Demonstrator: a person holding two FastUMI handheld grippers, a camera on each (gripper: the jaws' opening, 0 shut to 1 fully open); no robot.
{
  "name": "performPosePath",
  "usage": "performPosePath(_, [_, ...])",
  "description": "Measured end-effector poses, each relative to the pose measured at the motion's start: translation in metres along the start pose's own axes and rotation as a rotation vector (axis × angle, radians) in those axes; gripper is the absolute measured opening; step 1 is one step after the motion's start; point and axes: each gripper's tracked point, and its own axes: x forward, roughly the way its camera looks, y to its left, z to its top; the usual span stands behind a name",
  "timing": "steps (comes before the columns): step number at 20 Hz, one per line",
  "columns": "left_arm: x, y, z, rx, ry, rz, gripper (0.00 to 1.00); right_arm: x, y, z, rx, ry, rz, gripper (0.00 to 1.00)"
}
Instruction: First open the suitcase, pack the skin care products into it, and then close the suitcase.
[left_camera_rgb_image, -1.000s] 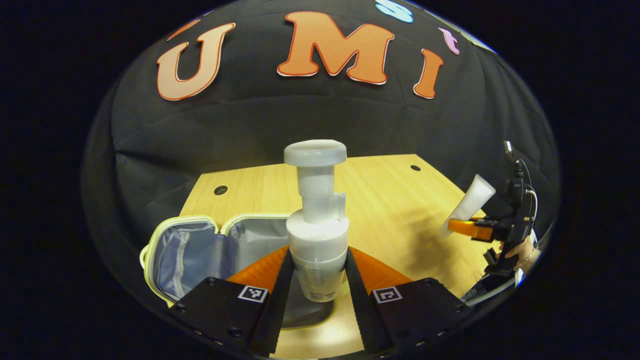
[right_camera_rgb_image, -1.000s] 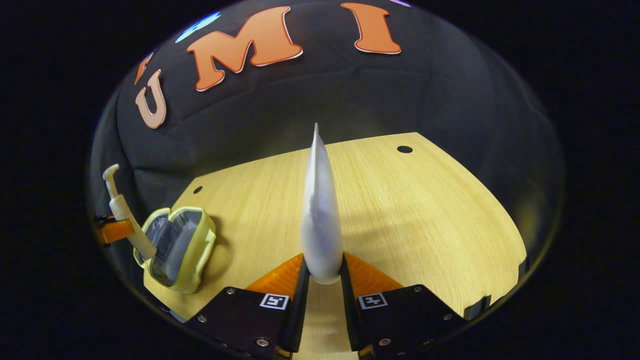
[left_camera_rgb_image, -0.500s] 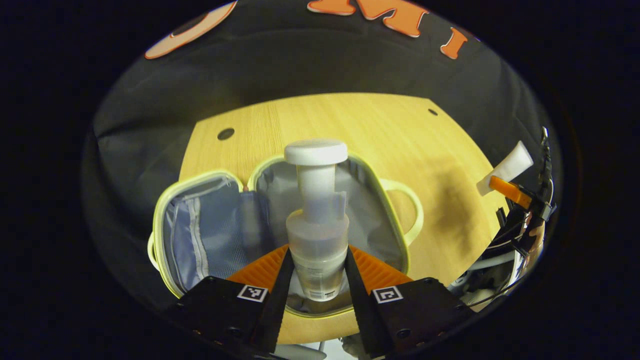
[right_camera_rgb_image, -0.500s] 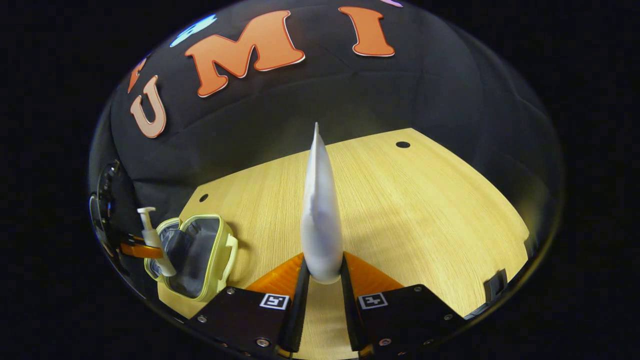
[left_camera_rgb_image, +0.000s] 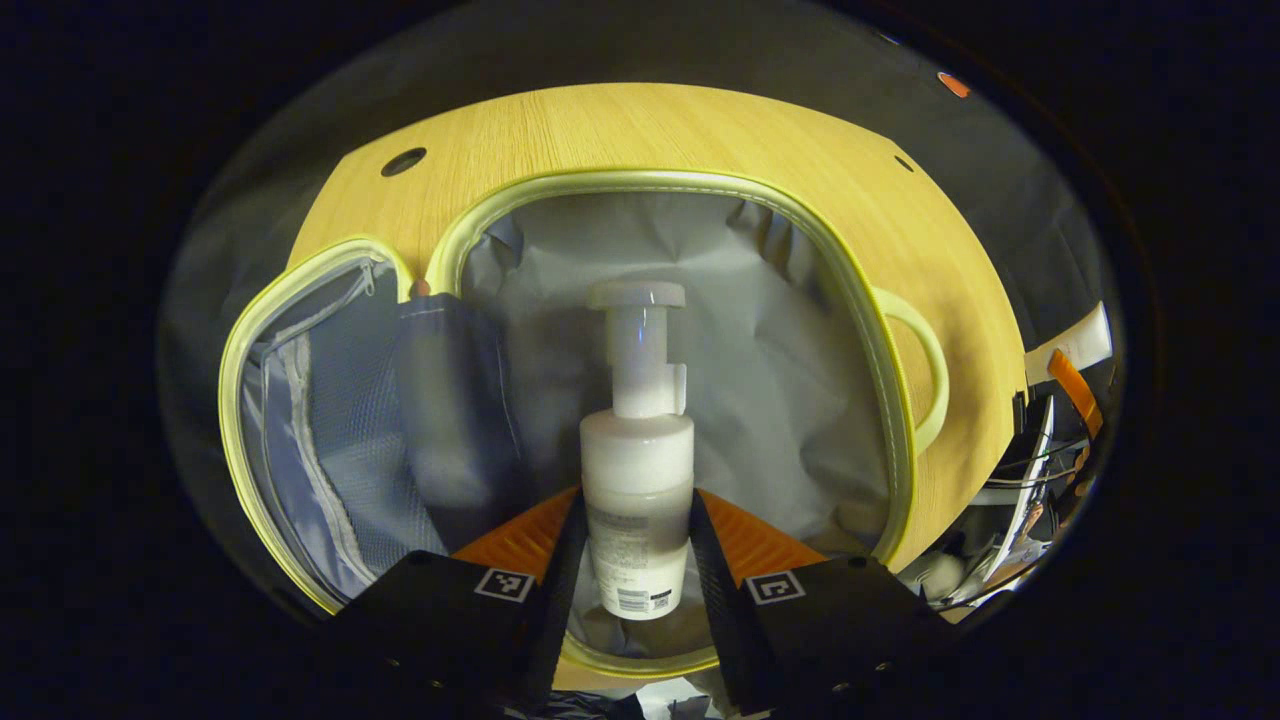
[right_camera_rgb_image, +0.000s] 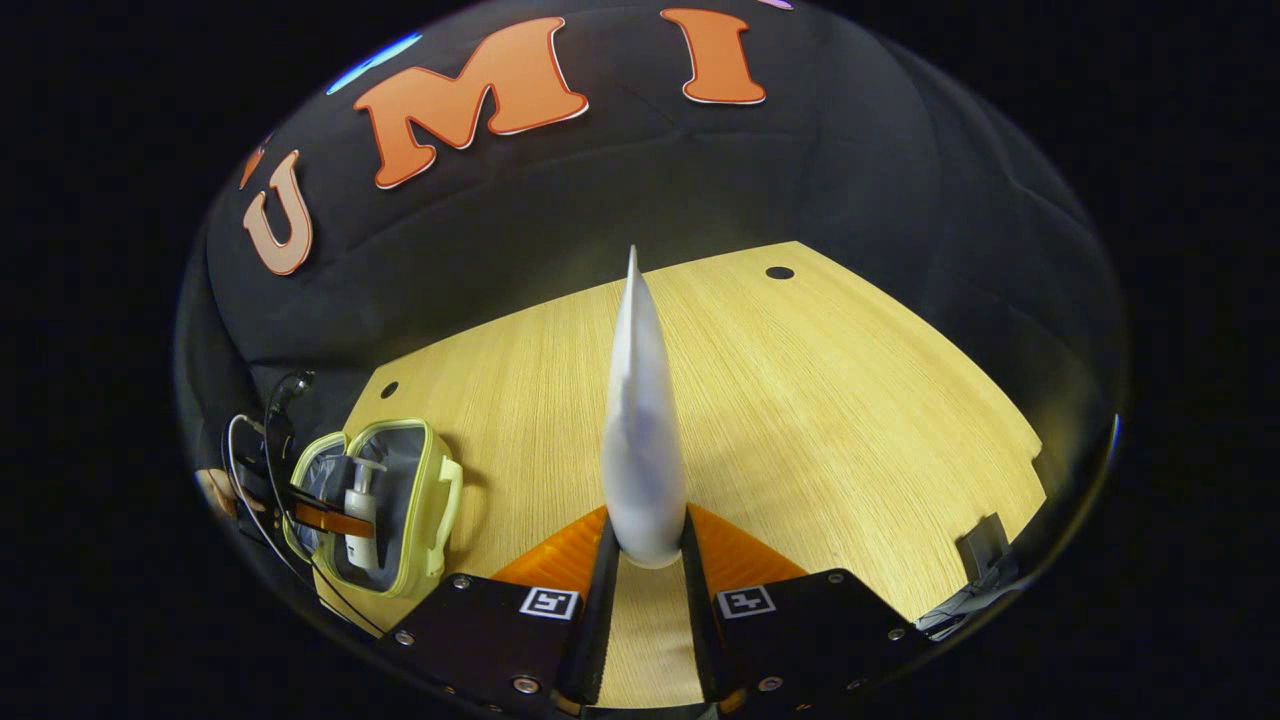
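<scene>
left gripper (left_camera_rgb_image: 637, 560) clamped on pump bottle (left_camera_rgb_image: 637, 470), held over open suitcase (left_camera_rgb_image: 880, 330) lining (contact with lining unclear) | right gripper (right_camera_rgb_image: 645, 590) clamped on white tube (right_camera_rgb_image: 640, 420), above wooden table (right_camera_rgb_image: 850, 400), well apart from suitcase

cloth-walled booth (right_camera_rgb_image: 850, 200), wooden table (right_camera_rgb_image: 850, 400)

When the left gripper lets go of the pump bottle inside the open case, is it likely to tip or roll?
The pump bottle is tall and narrow with a wide pump head, so it would probably tip if stood up. The suitcase lining looks soft and wrinkled, a poor base. Its round body may roll a little, though the spout might stop it.
</scene>
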Motion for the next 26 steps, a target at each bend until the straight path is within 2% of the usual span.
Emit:
performPosePath(2, [-0.002,-0.007,0.006,-0.007,-0.031,-0.018,0.66,-0.003,0.006,0.005,0.003,-0.001,0.007,0.36])
performPosePath(3, [-0.008,-0.012,0.009,-0.003,-0.053,-0.022,0.77,-0.003,0.009,0.006,0.001,-0.001,0.013,0.36])
performPosePath(4, [-0.014,-0.015,0.011,0.008,-0.074,-0.025,0.87,-0.004,0.013,0.008,-0.003,0.001,0.021,0.31])
performPosePath(5, [-0.019,-0.013,0.014,0.024,-0.101,-0.008,0.96,-0.006,0.018,0.011,-0.008,0.000,0.030,0.36])
performPosePath(6, [-0.027,-0.010,0.017,0.038,-0.140,0.011,0.99,-0.008,0.024,0.015,-0.015,-0.002,0.039,0.31])
performPosePath(7, [-0.037,-0.006,0.022,0.054,-0.187,0.031,0.99,-0.010,0.032,0.018,-0.020,-0.002,0.053,0.36])
performPosePath(8, [-0.051,-0.002,0.025,0.067,-0.234,0.048,0.99,-0.014,0.040,0.023,-0.024,0.001,0.072,0.36])
performPosePath(9, [-0.066,0.000,0.027,0.071,-0.284,0.053,0.99,-0.018,0.051,0.026,-0.025,0.005,0.096,0.31])
performPosePath(10, [-0.085,0.000,0.031,0.066,-0.338,0.053,0.99,-0.022,0.064,0.032,-0.027,0.009,0.125,0.31])
performPosePath(11, [-0.101,-0.002,0.031,0.052,-0.386,0.046,0.99,-0.025,0.080,0.035,-0.033,0.018,0.158,0.36])
performPosePath(14, [-0.146,0.000,0.023,-0.002,-0.504,0.032,0.99,-0.035,0.132,0.038,-0.079,0.071,0.262,0.36])
performPosePath(17, [-0.172,0.007,0.000,-0.082,-0.574,0.003,0.99,-0.037,0.197,0.021,-0.127,0.179,0.377,0.36])
performPosePath(20, [-0.193,0.040,-0.027,-0.116,-0.635,0.063,0.99,-0.040,0.254,-0.015,-0.173,0.352,0.462,0.36])
performPosePath(23, [-0.214,0.077,-0.056,-0.109,-0.671,0.168,0.99,-0.013,0.279,-0.057,-0.222,0.534,0.465,0.36])
performPosePath(26, [-0.228,0.106,-0.084,-0.105,-0.676,0.258,0.99,0.012,0.282,-0.073,-0.249,0.680,0.426,0.36])
